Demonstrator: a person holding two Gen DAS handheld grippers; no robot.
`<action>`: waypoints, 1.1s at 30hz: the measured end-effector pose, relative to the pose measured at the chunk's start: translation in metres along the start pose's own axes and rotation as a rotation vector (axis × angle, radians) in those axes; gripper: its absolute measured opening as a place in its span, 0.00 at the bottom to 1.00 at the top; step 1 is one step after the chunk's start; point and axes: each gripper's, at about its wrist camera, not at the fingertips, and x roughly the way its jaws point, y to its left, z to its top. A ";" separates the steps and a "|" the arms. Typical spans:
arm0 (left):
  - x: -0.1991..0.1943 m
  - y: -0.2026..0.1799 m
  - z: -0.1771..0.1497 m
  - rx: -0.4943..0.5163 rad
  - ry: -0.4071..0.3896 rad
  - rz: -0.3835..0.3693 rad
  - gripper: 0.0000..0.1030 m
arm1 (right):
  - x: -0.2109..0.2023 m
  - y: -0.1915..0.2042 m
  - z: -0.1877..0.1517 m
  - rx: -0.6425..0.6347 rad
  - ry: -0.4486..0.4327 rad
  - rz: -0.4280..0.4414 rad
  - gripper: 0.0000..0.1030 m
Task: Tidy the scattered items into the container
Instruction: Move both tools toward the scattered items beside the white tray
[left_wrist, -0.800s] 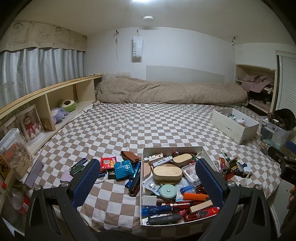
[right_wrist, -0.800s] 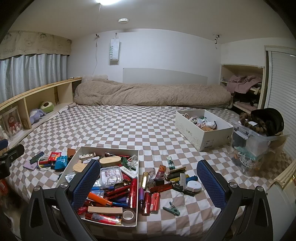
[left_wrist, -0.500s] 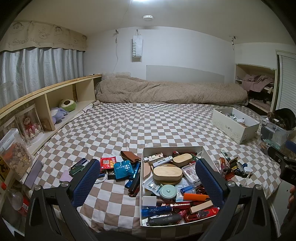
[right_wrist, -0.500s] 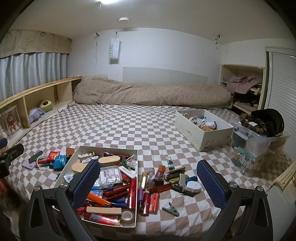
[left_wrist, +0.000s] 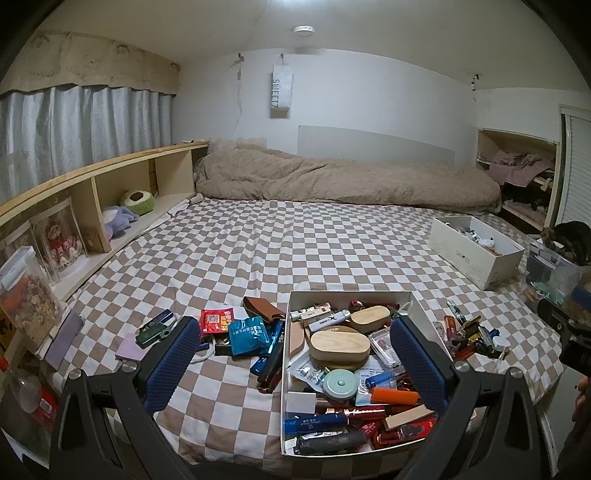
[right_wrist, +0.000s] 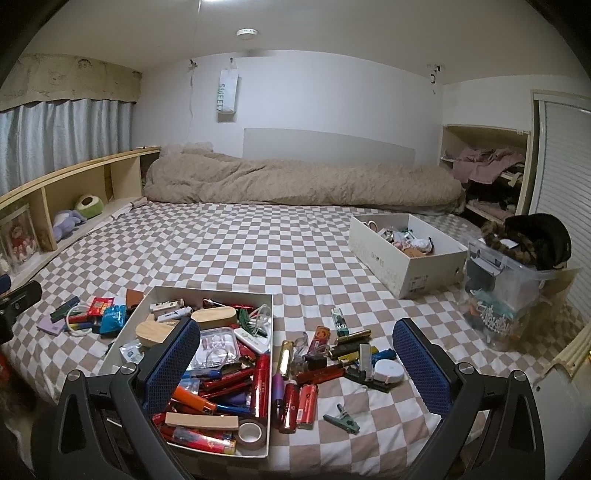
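A shallow white box (left_wrist: 286, 354) (right_wrist: 271, 317) full of lighters, tubes and wooden cases sits on the checkered bed near its front edge. Left of it lies a scatter: a blue packet (left_wrist: 247, 334) (right_wrist: 112, 317), a red packet (left_wrist: 217, 320), a brown case (left_wrist: 262, 307) and dark tubes (left_wrist: 271, 363). Right of it lies another scatter: red lighters (right_wrist: 299, 404), a gold tube (right_wrist: 284, 358), a white round case (right_wrist: 388, 370) and a green clip (right_wrist: 341, 411). My left gripper (left_wrist: 295, 363) is open and empty above the box's left part. My right gripper (right_wrist: 297, 363) is open and empty above the right scatter.
A second white box (right_wrist: 402, 251) (left_wrist: 476, 251) with small things stands further back on the right. A clear plastic bin (right_wrist: 517, 291) with a dark fur item stands at the bed's right edge. A wooden shelf (left_wrist: 92, 206) runs along the left. A rolled duvet (right_wrist: 295, 181) lies at the far end.
Both views have shifted only slightly. Both grippers stay open and nothing on the bed has moved.
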 end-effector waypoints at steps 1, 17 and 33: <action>0.001 0.001 0.000 -0.003 0.001 0.000 1.00 | 0.002 0.000 -0.001 0.004 0.003 0.000 1.00; 0.049 0.007 -0.023 -0.011 0.090 0.017 1.00 | 0.056 -0.019 -0.035 0.027 0.134 -0.034 1.00; 0.096 0.056 -0.049 -0.135 0.210 0.091 1.00 | 0.113 -0.042 -0.081 0.090 0.283 -0.075 1.00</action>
